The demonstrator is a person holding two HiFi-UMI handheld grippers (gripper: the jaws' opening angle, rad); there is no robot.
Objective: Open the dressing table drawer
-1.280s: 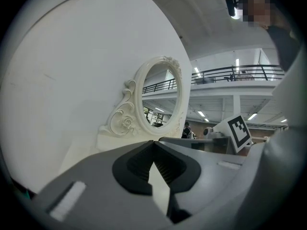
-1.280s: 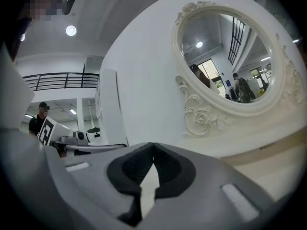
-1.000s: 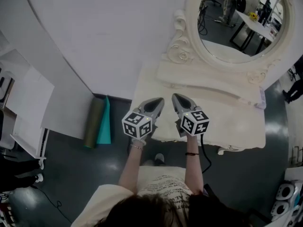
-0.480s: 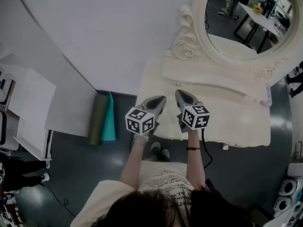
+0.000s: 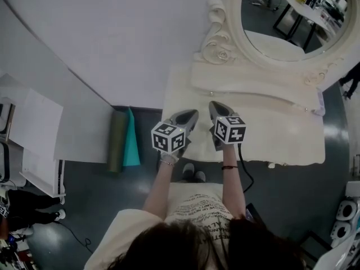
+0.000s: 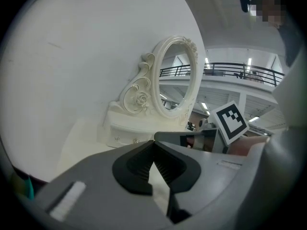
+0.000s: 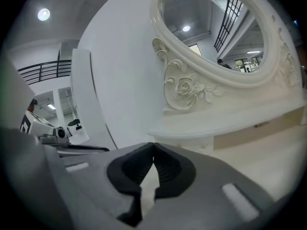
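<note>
Head view: the left gripper (image 5: 191, 115) and right gripper (image 5: 214, 106) hover side by side over the dressing table (image 5: 281, 136), near the small knobbed drawer (image 5: 225, 94) beneath the mirror (image 5: 287, 16). Left gripper view: jaws pressed together, empty. Right gripper view: likewise closed on nothing.

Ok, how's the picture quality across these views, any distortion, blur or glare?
Head view: sharp, evenly lit, faint sheen on the dark floor. Left gripper view: strong fisheye curve, black corners, a mosaic patch top right, the left gripper slightly soft up close. Right gripper view: same fisheye, bending the mirror frame; a ceiling lamp glares top left.
</note>
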